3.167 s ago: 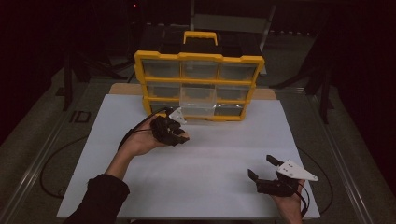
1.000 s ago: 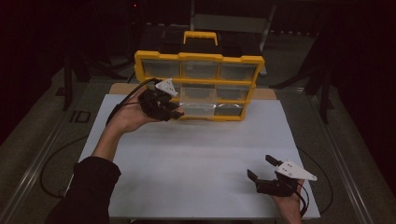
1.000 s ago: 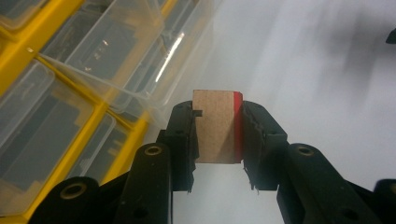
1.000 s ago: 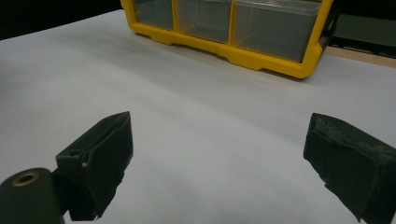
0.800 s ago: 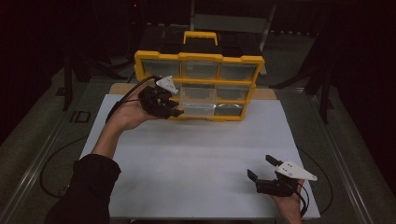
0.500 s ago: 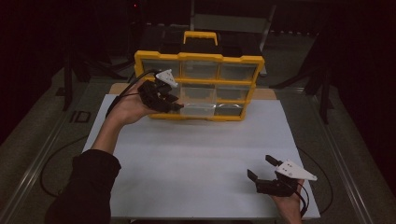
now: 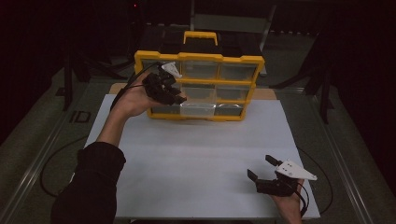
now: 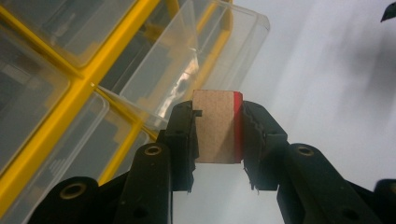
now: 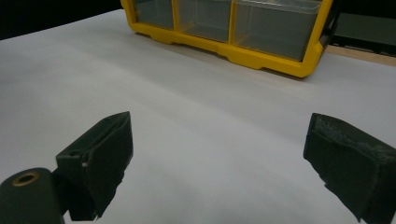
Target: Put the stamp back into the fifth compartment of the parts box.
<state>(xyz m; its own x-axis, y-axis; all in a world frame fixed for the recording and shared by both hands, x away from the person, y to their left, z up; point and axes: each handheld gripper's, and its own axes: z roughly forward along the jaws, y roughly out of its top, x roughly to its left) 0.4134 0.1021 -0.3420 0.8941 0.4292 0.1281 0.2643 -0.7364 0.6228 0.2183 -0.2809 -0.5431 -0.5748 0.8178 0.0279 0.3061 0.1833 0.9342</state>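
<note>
Left tool [image 8: 218,140] clamped on small tan block w/ red edge [image 8: 217,126], pads on both flanks, block upright betw. them and poking just past tips. Held at left side of yellow drawer organizer [image 7: 198,58], just ahead of tool & to its left in left gripper view. One clear drawer [image 8: 205,56] pulled out beyond tips, open mouth just past block. Right tool [image 7: 267,173] apart, nothing betw. pads, parked low over white worktop [image 7: 201,154], well away from organizer. Likely step: dropping block into pulled-out drawer. Risks, judged: grip sat on lower part of block only, so a knock vs drawer rim could twist it out → falls on worktop or into wrong bin. Release too early = block short of drawer mouth, bounces off front lip. Pushing in too hard w/ tool could shove drawer shut or nudge whole organizer back, since right tool too far off to steady it. Clear walls hard to read in dim light → misjudged depth plausible.
</note>
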